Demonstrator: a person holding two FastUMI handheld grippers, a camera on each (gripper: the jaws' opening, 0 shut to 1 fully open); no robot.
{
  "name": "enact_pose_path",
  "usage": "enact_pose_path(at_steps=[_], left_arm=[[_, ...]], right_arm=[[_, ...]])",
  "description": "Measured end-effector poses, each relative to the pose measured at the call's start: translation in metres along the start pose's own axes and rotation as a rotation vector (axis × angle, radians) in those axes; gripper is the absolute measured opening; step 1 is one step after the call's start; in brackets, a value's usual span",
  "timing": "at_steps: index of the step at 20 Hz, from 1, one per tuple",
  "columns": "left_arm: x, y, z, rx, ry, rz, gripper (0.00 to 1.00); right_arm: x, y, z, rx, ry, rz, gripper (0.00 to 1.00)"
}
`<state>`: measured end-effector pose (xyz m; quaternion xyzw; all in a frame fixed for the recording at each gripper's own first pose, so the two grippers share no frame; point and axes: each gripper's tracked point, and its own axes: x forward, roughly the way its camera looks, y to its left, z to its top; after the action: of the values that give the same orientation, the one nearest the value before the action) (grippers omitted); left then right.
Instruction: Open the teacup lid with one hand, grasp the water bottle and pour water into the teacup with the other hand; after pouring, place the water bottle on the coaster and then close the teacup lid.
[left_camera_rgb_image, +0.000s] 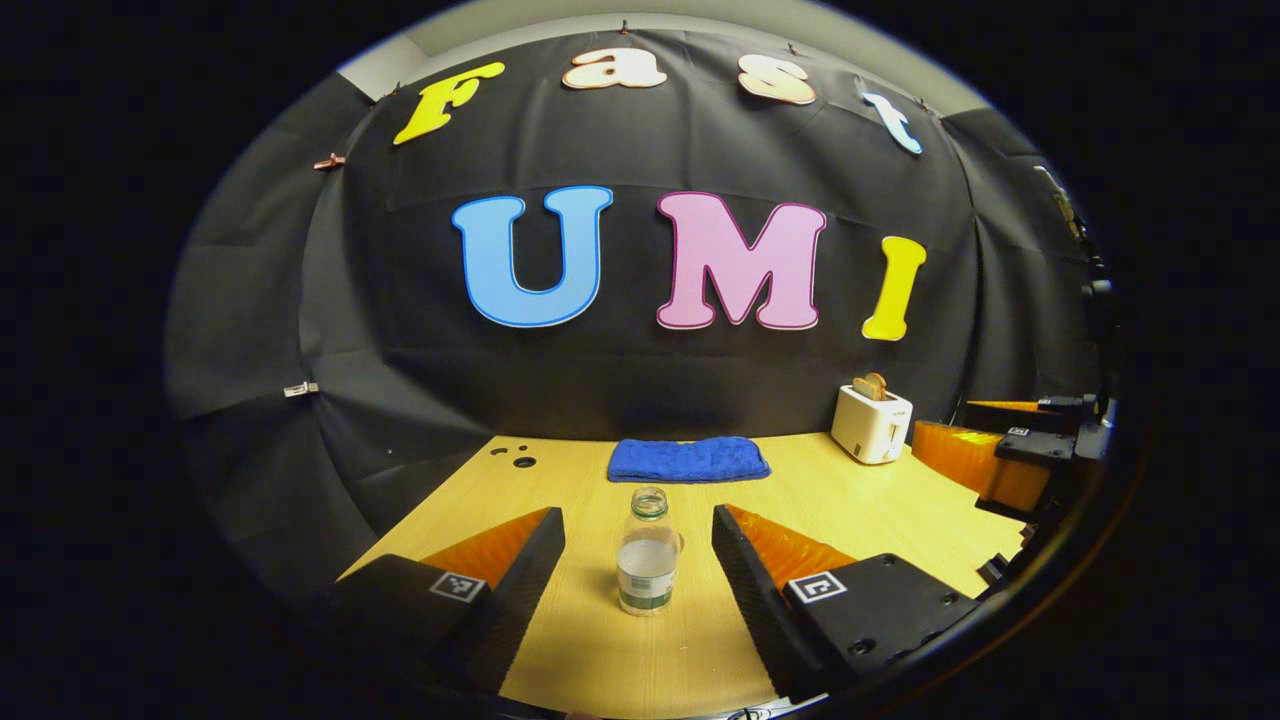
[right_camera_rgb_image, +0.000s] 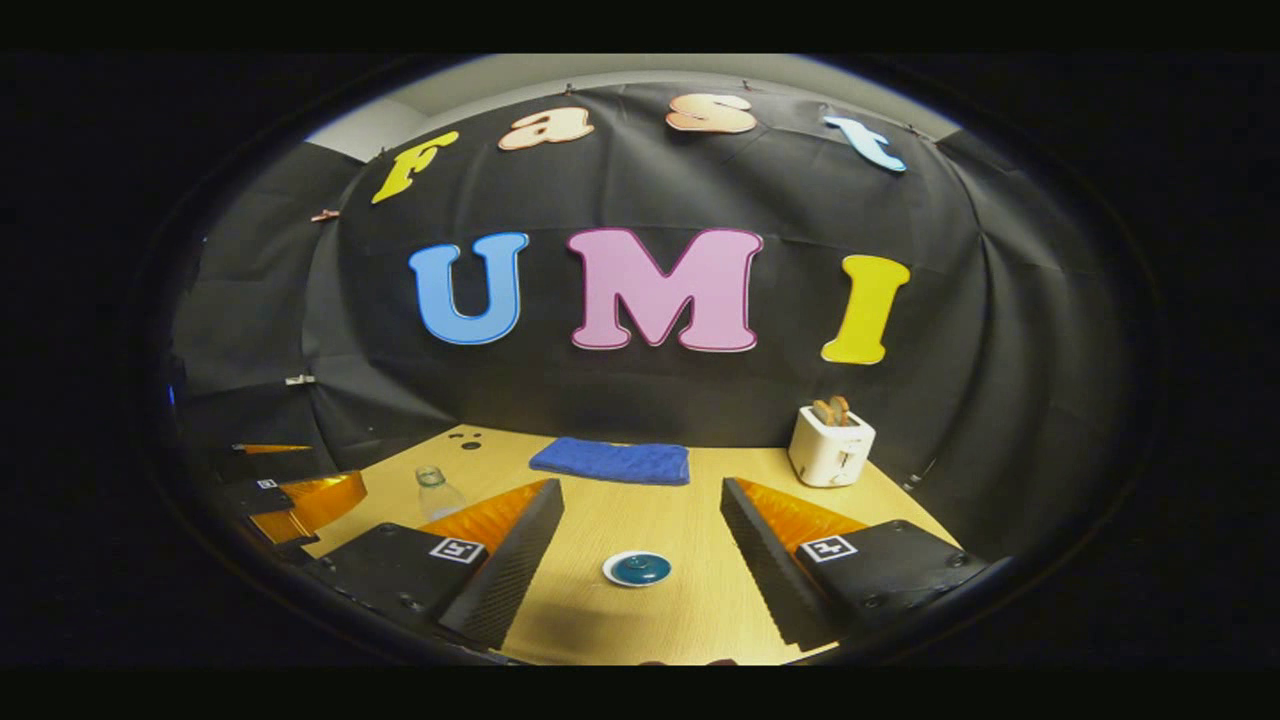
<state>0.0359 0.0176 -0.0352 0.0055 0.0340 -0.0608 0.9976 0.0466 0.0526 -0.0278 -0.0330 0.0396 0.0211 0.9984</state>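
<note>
Left gripper view: uncapped water bottle (left_camera_rgb_image: 648, 552) upright.

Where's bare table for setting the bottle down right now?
Bare wood lies between the water bottle and the blue towel, and between towel and toaster. Near the right tongs the teacup lid takes the middle. The left tongs flank the bottle.

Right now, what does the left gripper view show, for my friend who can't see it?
A clear plastic water bottle with no cap stands upright on a light wooden table, between the left gripper's open fingers and not touching them. Behind it lie a folded blue towel and a white toaster holding toast.
</note>
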Motion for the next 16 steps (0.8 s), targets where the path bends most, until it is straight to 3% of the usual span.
enact_pose_path(at_steps=[7, 16], left_arm=[[0.007, -0.006, -0.019, 0.036, 0.04, -0.027, 0.94], [0.011, 0.027, -0.049, -0.002, 0.105, 0.049, 0.94]], right_arm=[[0.027, 0.004, -0.021, 0.0, 0.043, 0.013, 0.98], [0.07, 0.015, -0.071, -0.031, 0.141, 0.069, 0.99]])
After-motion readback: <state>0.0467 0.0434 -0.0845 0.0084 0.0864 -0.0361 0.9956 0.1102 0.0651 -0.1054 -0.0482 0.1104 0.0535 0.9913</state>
